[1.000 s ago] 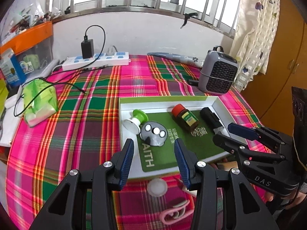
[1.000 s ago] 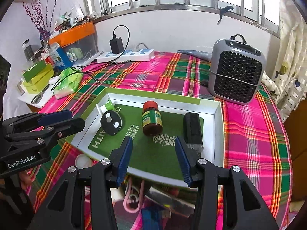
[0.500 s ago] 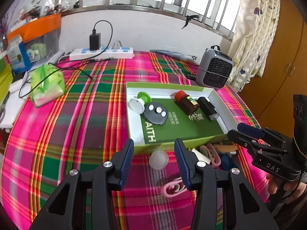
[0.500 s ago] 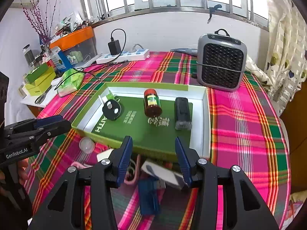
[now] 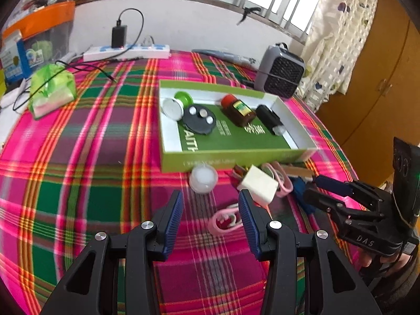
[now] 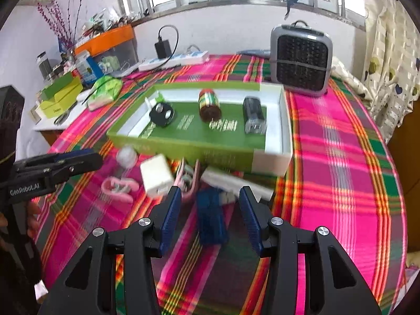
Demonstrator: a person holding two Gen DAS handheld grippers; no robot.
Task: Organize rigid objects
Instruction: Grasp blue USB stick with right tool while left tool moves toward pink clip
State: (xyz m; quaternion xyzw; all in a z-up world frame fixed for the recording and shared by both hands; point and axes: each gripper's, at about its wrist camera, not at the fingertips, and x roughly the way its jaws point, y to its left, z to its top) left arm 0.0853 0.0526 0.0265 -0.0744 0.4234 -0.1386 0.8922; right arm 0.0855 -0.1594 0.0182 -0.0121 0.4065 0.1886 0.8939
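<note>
Four things lie in green box (image 6: 183, 149). White cube (image 6: 156, 177), blue block (image 6: 210, 216), pink clips (image 5: 223, 219) wait by box's near edge. Both grippers (image 5: 208, 216) (image 6: 210, 214) spread, empty.

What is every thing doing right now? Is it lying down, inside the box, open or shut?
left hand-held gripper: open, empty.
right hand-held gripper: open, empty.
green box: lid off.
brown jar: lying in the box, red cap on.
black round case: inside the box.
white cube: outside the box, on the cloth.
blue block: outside the box, between the right fingers' line.
black charger: plugged into the strip.
</note>
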